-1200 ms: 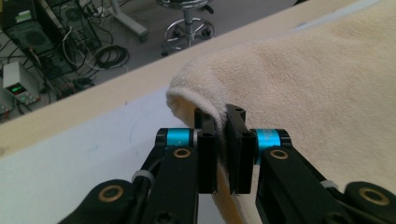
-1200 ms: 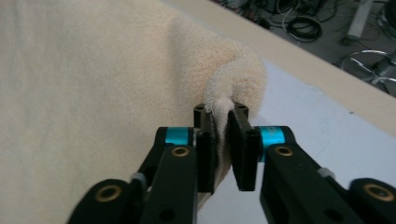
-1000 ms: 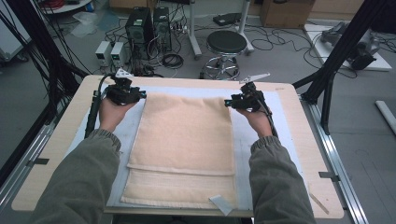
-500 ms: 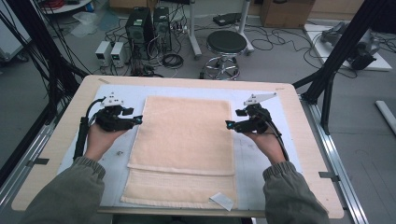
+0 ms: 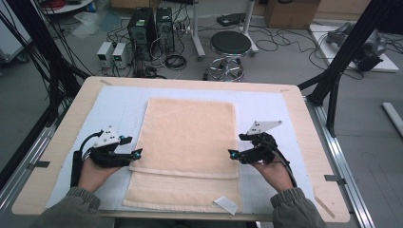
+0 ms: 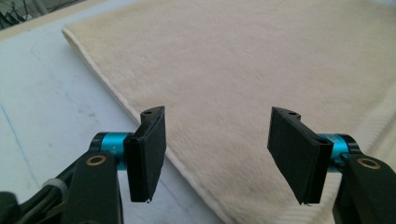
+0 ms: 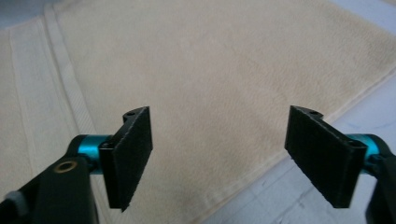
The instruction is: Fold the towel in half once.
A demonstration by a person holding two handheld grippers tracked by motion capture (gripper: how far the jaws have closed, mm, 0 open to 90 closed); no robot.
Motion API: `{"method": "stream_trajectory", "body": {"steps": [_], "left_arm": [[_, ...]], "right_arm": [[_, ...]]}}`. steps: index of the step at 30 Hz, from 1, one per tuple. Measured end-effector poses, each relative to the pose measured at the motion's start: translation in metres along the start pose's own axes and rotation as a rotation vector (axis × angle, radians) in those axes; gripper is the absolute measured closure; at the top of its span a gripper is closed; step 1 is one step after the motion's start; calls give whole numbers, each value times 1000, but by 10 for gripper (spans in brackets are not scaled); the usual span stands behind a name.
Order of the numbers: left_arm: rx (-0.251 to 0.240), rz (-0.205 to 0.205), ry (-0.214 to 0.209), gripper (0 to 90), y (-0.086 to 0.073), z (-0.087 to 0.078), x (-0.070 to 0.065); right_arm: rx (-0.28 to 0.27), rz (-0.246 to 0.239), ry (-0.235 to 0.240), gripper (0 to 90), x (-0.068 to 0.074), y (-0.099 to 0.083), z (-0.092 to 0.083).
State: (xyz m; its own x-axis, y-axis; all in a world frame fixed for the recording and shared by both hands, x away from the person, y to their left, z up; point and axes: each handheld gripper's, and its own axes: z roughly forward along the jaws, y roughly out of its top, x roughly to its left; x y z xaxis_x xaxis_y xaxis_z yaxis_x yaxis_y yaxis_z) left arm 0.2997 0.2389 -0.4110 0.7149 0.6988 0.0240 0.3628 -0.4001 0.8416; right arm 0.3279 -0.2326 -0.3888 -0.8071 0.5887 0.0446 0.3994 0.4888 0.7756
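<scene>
Beige towel (image 5: 190,137) edges between open claws

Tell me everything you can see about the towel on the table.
The towel is pale peach terry cloth, lying flat on a light blue sheet. It is folded: an upper layer ends in a straight edge short of the near end, leaving a strip of lower layer with a white tag at its near right corner. Nothing grips it.

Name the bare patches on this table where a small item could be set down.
The blue mat is free between the towel and the table's far edge, and along the towel's right side. Nearer, the left gripper and right gripper crowd both towel edges; a white tag lies near the front.
</scene>
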Motion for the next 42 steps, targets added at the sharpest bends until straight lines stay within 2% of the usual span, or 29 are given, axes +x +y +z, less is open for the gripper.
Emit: {"method": "stream_trajectory", "body": {"steps": [5, 7, 10, 12, 14, 16, 18, 21, 24, 28, 31, 36, 42], "left_arm": [[14, 4, -32, 330, -9, -1, -8], [30, 19, -40, 327, -13, 1, -11], [57, 18, -61, 349, -18, 6, -13], [71, 32, -66, 407, -19, 8, -15], [87, 53, -75, 516, -20, 10, -17], [106, 72, -77, 540, -21, 13, -20], [113, 81, -83, 603, -22, 15, -22], [110, 77, -97, 681, -23, 18, -22], [113, 80, -90, 762, -21, 20, -25], [118, 79, -87, 810, -20, 21, -26], [118, 77, -88, 838, -19, 21, -25], [100, 68, -87, 856, -16, 17, -24], [72, 60, -85, 859, -14, 12, -25]], "right_arm": [[17, -23, 9, 211, 10, -16, 9], [11, -41, 20, 259, 15, -23, 14], [23, -37, 42, 341, 18, -33, 21], [43, -54, 56, 394, 20, -35, 24], [42, -68, 65, 464, 21, -36, 25], [62, -82, 66, 497, 23, -37, 29], [77, -95, 62, 537, 24, -38, 32], [85, -89, 68, 626, 24, -38, 32], [84, -99, 75, 722, 24, -38, 32], [80, -107, 74, 816, 23, -38, 33], [73, -94, 81, 838, 22, -38, 33], [70, -100, 83, 850, 22, -36, 31], [30, -98, 83, 853, 22, -34, 24]]}}
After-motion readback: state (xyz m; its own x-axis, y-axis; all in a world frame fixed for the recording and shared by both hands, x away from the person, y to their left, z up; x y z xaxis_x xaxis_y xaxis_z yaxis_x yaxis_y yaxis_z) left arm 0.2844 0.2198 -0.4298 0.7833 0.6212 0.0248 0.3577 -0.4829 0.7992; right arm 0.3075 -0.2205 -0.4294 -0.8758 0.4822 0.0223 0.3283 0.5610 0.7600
